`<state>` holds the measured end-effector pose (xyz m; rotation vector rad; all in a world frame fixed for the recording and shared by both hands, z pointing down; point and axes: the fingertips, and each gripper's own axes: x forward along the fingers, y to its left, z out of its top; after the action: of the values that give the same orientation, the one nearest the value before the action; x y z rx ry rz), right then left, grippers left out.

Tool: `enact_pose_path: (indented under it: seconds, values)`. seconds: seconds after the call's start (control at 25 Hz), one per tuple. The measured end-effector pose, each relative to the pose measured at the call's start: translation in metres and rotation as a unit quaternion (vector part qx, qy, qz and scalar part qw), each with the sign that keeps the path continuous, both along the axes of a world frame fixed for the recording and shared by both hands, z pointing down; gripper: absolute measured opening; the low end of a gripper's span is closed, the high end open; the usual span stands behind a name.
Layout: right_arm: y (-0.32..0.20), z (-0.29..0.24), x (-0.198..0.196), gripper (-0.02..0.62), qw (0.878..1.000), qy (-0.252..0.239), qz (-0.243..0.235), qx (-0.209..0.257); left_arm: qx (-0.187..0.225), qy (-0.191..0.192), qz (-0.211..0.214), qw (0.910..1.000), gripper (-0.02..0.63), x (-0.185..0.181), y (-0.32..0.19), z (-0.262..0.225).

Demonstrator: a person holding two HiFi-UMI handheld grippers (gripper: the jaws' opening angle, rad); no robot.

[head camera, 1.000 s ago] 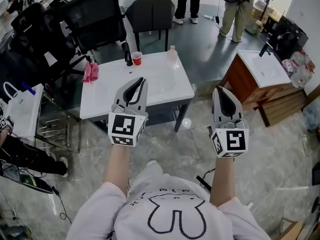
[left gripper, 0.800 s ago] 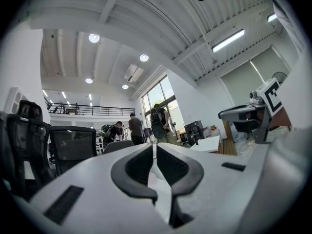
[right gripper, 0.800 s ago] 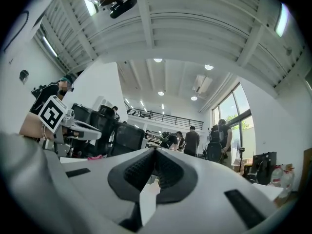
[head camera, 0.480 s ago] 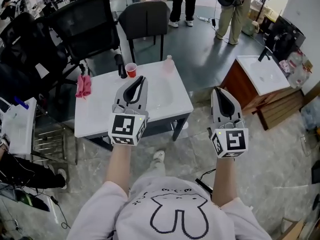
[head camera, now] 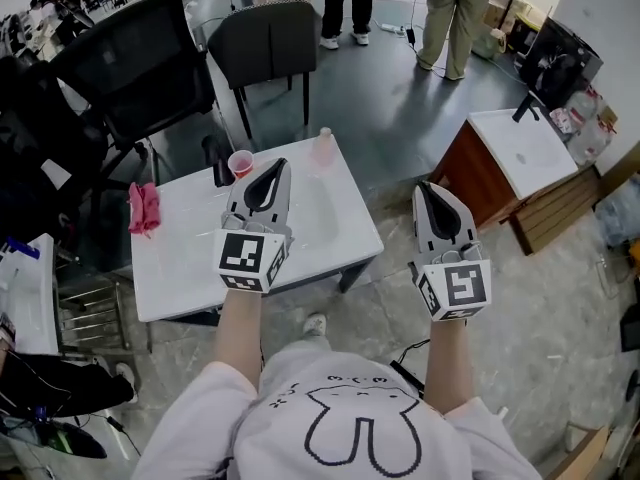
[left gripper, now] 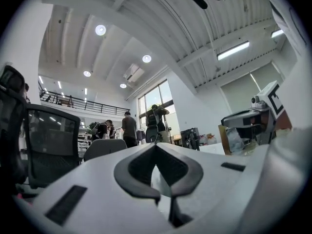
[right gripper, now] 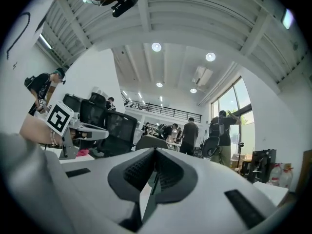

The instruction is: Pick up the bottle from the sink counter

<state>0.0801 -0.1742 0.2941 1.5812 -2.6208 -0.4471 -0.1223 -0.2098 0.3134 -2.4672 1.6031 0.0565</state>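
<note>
The sink counter [head camera: 522, 158], a white top on a brown wooden cabinet with a black faucet [head camera: 526, 104], stands at the right of the head view. No bottle shows clearly on it. A clear pinkish bottle [head camera: 323, 146] stands upright on the far edge of the white table [head camera: 190, 263]. My left gripper [head camera: 272, 165] hovers over that table, shut and empty, its jaws meeting in the left gripper view [left gripper: 156, 146]. Between table and counter my right gripper [head camera: 428, 187] hangs over the floor, also shut and empty [right gripper: 155, 150]. Both point forward, short of the bottle and the counter.
On the table stand a red cup [head camera: 240, 163] and a dark object [head camera: 221, 173], with a pink cloth [head camera: 143, 208] at its left edge. Black office chairs [head camera: 130, 63] sit behind the table. People [head camera: 447, 13] stand at the back. Plastic-wrapped items [head camera: 582, 118] lie beyond the counter.
Both grippers have moved forward together, staying shut. The table has slid down and to the left in the head view, and the sink counter sits a little closer to my right gripper.
</note>
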Motion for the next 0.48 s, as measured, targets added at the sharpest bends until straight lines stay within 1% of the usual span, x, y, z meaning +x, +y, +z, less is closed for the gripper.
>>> enact_pose_path:
  seconds: [0.12,0.24,0.4,0.44,0.48]
  values:
    - [-0.031,0.005,0.002,0.025,1.000,-0.006,0.014,-0.009,-0.018,-0.004,0.012,0.9998,0.008,0.000,-0.035,0.013]
    - [-0.059,0.007,-0.001,0.025,1.000,-0.005,0.018,-0.018,-0.045,-0.013,0.016,0.9988,0.009,0.000,-0.070,0.023]
    - [-0.091,0.010,-0.008,0.025,0.999,-0.005,0.022,-0.024,-0.073,-0.011,0.030,0.9968,0.012,0.000,-0.110,0.035]
    - [-0.098,0.011,-0.009,0.025,0.999,-0.005,0.025,-0.025,-0.080,-0.011,0.038,0.9960,0.019,0.001,-0.119,0.038]
    - [-0.104,0.013,-0.009,0.025,0.999,-0.005,0.028,-0.026,-0.088,-0.011,0.047,0.9950,0.062,0.003,-0.127,0.042]
